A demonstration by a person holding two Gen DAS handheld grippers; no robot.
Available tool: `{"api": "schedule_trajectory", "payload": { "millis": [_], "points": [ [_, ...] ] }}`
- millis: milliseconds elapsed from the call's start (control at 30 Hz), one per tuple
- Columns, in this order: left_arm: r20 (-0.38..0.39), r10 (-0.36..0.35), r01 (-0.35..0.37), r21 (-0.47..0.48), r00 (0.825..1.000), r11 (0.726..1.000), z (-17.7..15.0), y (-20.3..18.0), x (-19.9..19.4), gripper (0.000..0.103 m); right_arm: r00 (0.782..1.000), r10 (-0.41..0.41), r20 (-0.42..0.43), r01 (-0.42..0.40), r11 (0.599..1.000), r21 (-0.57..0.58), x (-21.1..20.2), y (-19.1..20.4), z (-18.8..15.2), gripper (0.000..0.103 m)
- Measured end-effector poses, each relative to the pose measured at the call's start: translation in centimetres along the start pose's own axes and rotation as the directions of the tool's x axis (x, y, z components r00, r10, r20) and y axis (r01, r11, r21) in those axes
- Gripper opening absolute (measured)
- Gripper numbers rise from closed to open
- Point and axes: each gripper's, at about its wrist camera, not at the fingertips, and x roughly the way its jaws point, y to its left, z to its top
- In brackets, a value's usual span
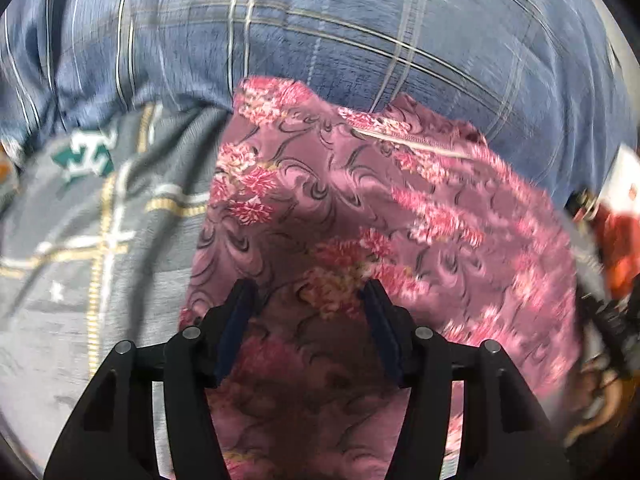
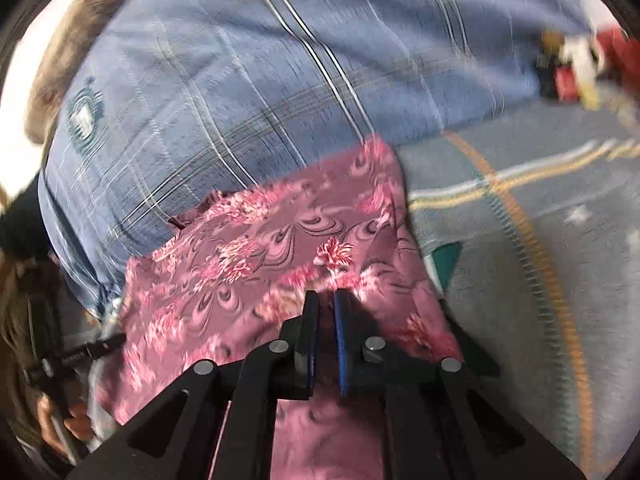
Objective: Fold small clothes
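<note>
Item: pink floral garment [image 1: 360, 208], thin woven cloth w/ a zip near its far edge. It lies partly on a grey patterned sheet [image 1: 80, 240] and runs up against a blue plaid blanket [image 1: 360, 20] behind it; both wrist views show it directly under the tools.

Left gripper [image 1: 310, 292]: jaws apart, hovering over the cloth approx. mid-panel; no fabric pinched between the pads as far as the view shows.

Right gripper [image 2: 326, 300]: jaws together. They sit at the garment's surface near its right edge; whether a thin fold is trapped between the pads cannot be told, since blur and the fingers hide the contact line.

Handling, est.: light, limp, no stiffness, so it will sag and drape from any single hold. The surface looks smooth, prob. slippery; a shallow pinch may slide out. The zip adds a stiffer line; avoid folding across it. Recommended hold: two corners or the hem edge, one per tool, w/ a deep bite of fabric.
</note>
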Motion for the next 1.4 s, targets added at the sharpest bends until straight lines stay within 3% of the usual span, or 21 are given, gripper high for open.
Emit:
{"api": "schedule_trajectory", "payload": {
  "millis": [133,200,300,367,467,600,733,800,933,1000,1067,1133,1167,1233,1333,1400],
  "points": [
    [-0.008,-0.084,0.084,-0.057,0.996,0.995,-0.9,1.3,-2.5,0.056,0.998,0.030,0.053,-0.038,0.988,0.147,-4.1,-2.5,-0.4,0.028],
    [-0.010,-0.102,0.100,-0.086,0.995,0.991,-1.7,2.0,-3.0,0.056,0.999,-0.013,0.045,0.005,0.985,0.172,-5.0,-4.0,-1.5,0.030],
    [-0.045,-0.104,0.098,-0.130,0.994,0.987,-2.2,2.2,-2.3,0.056,0.999,-0.023,-0.028,0.026,0.990,0.138,-4.4,-3.9,-3.6,0.030],
    [-0.040,-0.106,0.099,-0.147,0.994,0.984,-2.4,2.1,-2.0,0.056,1.000,-0.023,0.015,0.022,0.998,0.066,-5.6,-2.9,-4.3,0.001],
    [-0.038,-0.090,0.084,-0.133,0.995,0.987,-3.0,1.6,-2.1,0.056,0.995,-0.018,0.100,0.006,0.993,0.120,-7.8,-3.6,-4.6,0.003],
    [-0.054,-0.064,0.059,-0.090,0.996,0.994,-3.1,1.4,-2.2,0.056,0.997,-0.073,0.009,0.071,0.986,0.149,-6.5,-5.5,-5.5,0.003],
    [-0.033,-0.147,0.141,-0.148,0.989,0.979,-2.4,2.0,-4.0,0.056,0.994,-0.071,0.086,0.056,0.985,0.165,-8.5,-3.7,-4.6,0.011],
    [-0.021,-0.165,0.159,-0.170,0.986,0.973,-2.1,1.9,-4.4,0.057,0.991,-0.011,0.137,-0.007,0.992,0.126,-9.1,-1.7,-3.9,0.012],
    [-0.047,-0.159,0.149,-0.167,0.986,0.975,-2.3,1.1,-3.0,0.057,0.991,0.006,0.134,-0.008,1.000,0.018,-7.4,1.9,-3.3,0.014],
    [-0.078,-0.128,0.114,-0.160,0.989,0.981,-3.2,1.0,-1.5,0.056,0.996,-0.021,0.092,0.023,1.000,-0.011,-5.0,2.7,-4.0,0.017],
    [-0.037,-0.101,0.096,-0.112,0.994,0.989,-3.6,0.5,-1.7,0.057,0.996,-0.093,-0.015,0.093,0.996,-0.015,-2.2,2.3,-5.0,0.017],
    [-0.059,-0.080,0.076,-0.066,0.995,0.995,-3.6,-0.2,-2.1,0.058,0.994,-0.105,0.037,0.105,0.994,-0.011,-2.5,2.4,-5.7,0.018],
    [-0.061,-0.090,0.086,-0.059,0.994,0.995,-3.6,-0.1,-2.4,0.058,0.995,-0.100,0.020,0.100,0.995,-0.008,-2.8,2.9,-5.6,0.019],
    [-0.039,-0.116,0.113,-0.072,0.992,0.991,-3.5,0.6,-3.5,0.058,0.998,-0.050,0.027,0.050,0.999,-0.011,-3.2,3.6,-5.7,0.019],
    [0.000,-0.096,0.095,-0.130,0.995,0.987,-3.6,2.6,-4.4,0.058,0.998,-0.040,0.056,0.046,0.994,-0.096,-3.7,5.4,-6.1,0.023],
    [-0.007,-0.099,0.096,-0.170,0.995,0.981,-4.1,3.9,-4.2,0.058,0.998,-0.058,0.008,0.059,0.987,-0.147,-2.5,6.4,-6.7,0.026]
  ]
}}
